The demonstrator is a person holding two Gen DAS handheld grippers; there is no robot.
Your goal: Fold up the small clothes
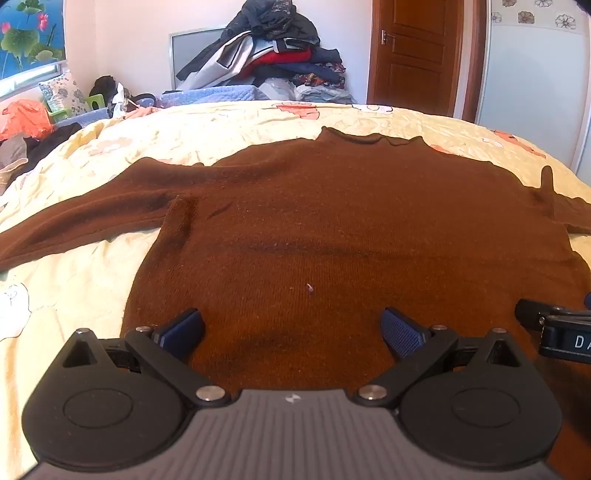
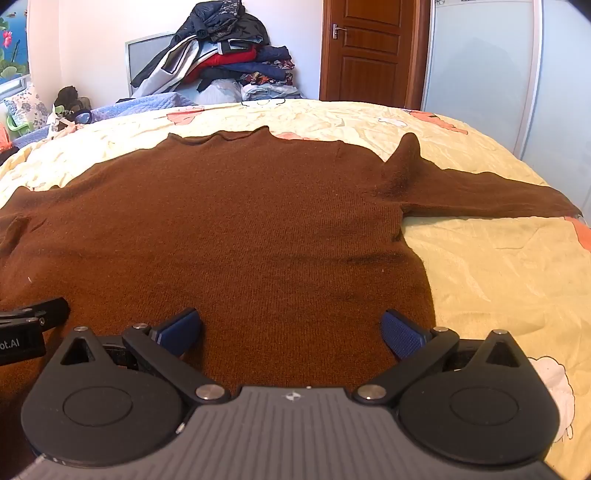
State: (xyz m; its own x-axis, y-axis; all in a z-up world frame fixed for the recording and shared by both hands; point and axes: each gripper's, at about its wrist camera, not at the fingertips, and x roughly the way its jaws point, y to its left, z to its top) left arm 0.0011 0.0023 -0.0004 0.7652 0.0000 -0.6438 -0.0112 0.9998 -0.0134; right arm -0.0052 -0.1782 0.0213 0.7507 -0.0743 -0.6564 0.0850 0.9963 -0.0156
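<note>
Sweater (image 1: 332, 221), one, lies under two wide-open tools (image 1: 291, 332) (image 2: 291, 332).

The sweater (image 1: 332, 229) is a plain dark brown knit. The bedspread (image 1: 92, 266) under it is pale yellow with pink-orange and white cartoon prints. Both grippers have black bodies with blue pads (image 2: 400, 334). The door (image 2: 369, 51) is reddish-brown wood. A picture (image 1: 29, 33) shows pink lotus flowers, green leaves on blue.
</note>
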